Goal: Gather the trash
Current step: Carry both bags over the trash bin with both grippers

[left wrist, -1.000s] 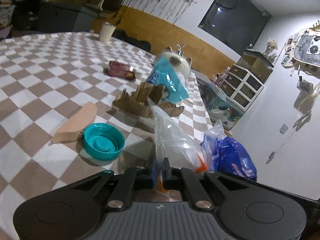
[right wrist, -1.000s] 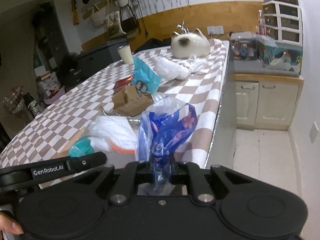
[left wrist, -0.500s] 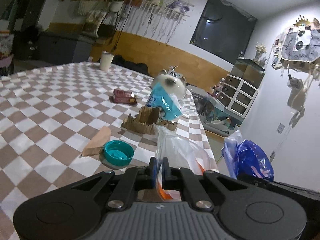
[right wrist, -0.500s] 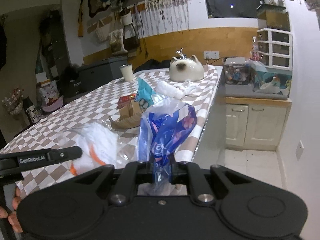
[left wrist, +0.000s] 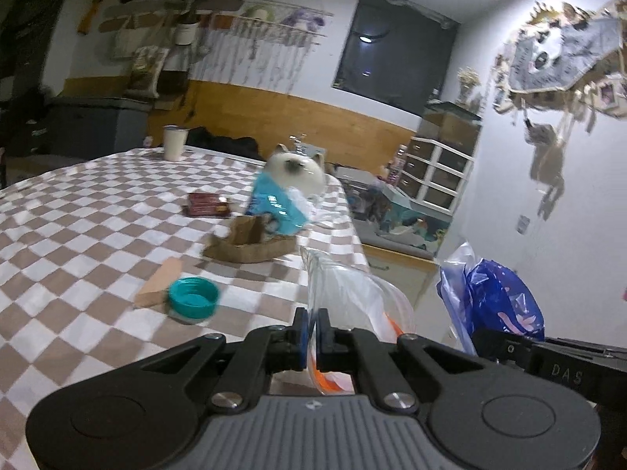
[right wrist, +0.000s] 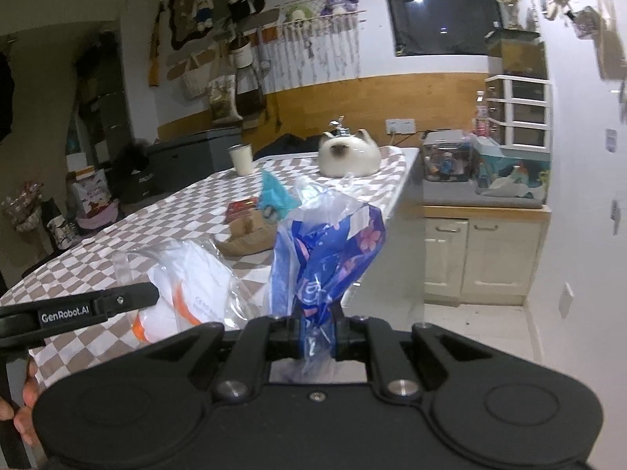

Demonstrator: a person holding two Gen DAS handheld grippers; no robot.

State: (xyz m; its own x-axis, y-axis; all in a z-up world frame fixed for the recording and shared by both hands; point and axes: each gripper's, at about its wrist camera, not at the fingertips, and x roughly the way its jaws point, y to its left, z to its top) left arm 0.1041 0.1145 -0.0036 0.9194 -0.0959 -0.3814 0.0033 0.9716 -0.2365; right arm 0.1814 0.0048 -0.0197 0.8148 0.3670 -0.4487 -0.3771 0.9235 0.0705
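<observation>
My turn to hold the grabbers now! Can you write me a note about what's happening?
Left gripper: fingers shut on the clear plastic bag, lifted off the table.
Right gripper: fingers shut on the blue plastic bag, also lifted.
Done: both bags picked up.
Left on the table: teal lid, torn cardboard, teal wrapper, red packet.

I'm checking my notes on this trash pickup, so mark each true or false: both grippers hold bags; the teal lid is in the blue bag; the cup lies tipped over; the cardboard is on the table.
1. Left hand-held gripper and right hand-held gripper each pinch a bag: true, clear bag, blue bag.
2. Teal lid is in the blue bag: false, it lies on the table.
3. Cup is tipped over: false, upright.
4. Cardboard is on the table: true.
</observation>
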